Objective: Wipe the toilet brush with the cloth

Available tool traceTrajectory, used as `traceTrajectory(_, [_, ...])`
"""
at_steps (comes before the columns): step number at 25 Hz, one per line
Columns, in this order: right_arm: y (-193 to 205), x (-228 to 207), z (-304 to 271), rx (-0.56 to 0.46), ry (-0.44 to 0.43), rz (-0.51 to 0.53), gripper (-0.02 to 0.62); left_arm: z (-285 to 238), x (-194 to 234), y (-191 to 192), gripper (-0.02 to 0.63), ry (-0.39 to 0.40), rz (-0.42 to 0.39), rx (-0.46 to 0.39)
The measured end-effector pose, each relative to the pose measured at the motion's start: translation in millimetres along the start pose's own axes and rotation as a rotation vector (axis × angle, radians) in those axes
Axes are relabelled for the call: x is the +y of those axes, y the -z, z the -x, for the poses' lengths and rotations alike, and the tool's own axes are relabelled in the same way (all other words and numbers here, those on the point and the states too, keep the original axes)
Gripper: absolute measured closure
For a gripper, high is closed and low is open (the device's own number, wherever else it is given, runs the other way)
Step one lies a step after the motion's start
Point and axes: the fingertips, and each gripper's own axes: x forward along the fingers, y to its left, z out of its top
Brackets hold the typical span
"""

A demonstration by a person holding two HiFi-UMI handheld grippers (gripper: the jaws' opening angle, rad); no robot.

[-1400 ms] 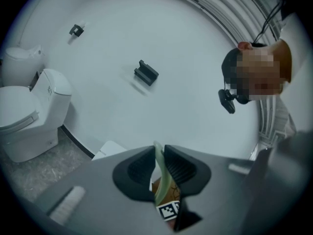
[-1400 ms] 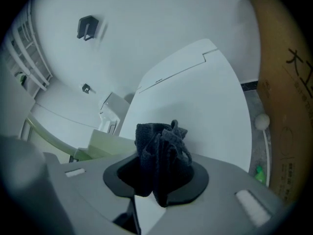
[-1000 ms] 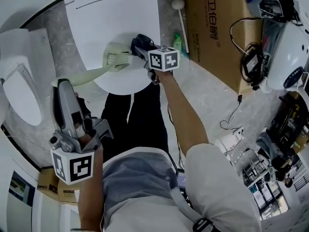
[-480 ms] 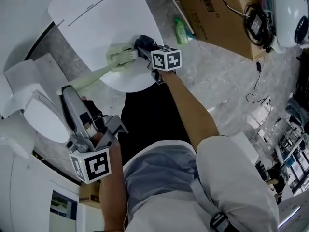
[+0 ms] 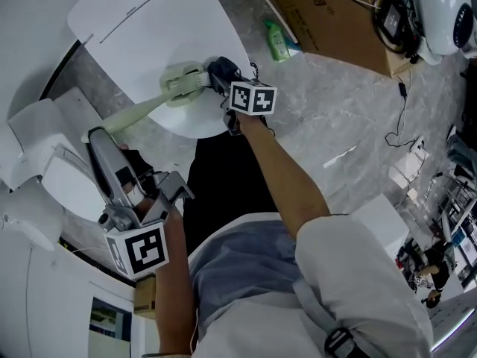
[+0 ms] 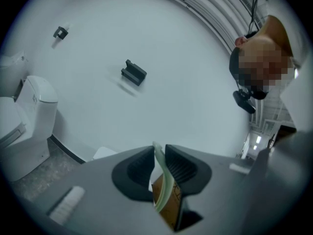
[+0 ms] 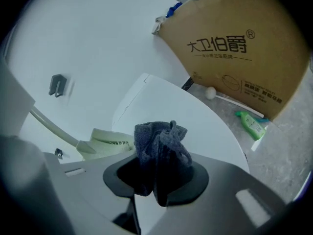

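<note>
Since a second ago the head camera has swung, sliding the cardboard box [image 5: 335,17] towards the top right corner, while both grippers keep their holds. My left gripper [image 6: 157,166] is pinched on the end of the pale green toilet brush [image 5: 138,112], whose handle slants up to the brush head [image 5: 184,83] over the near edge of the white toilet lid [image 5: 149,28]. My right gripper [image 7: 159,175] is clamped on a bunched dark grey cloth [image 7: 159,141], just beside that head; I cannot tell whether they touch.
</note>
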Motion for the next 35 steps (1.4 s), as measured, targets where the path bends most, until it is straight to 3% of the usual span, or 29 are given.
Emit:
traceTrajectory(5, [13.6,1.1,9.8,-0.041,0.043,-0.091,0.485,3.8,0.5,0.1,0.606,0.002,-0.022,0.008])
traceTrajectory(10, [29.7,1.3,13.6,-0.127,0.066,-0.321,0.485,4.2,0.8,-1.5,0.606,0.023,-0.025,0.012])
traceTrajectory(20, [57.6,4.6,16.4,-0.25,0.069,-0.631,0.485,-1.7,-3.8,0.6,0.606,0.073,0.023,-0.005])
traceTrajectory(26, [69.0,10.1,15.4,-0.298,0.045,-0.747,0.486,-3.2,-2.9,0.2,0.606,0.085,0.026,-0.007])
traceTrajectory(35, [86.1,32.9,6.3,-0.275,-0.015,-0.807,0.486,-5.5,-2.4,-0.7,0.606,0.093,0.029,-0.006])
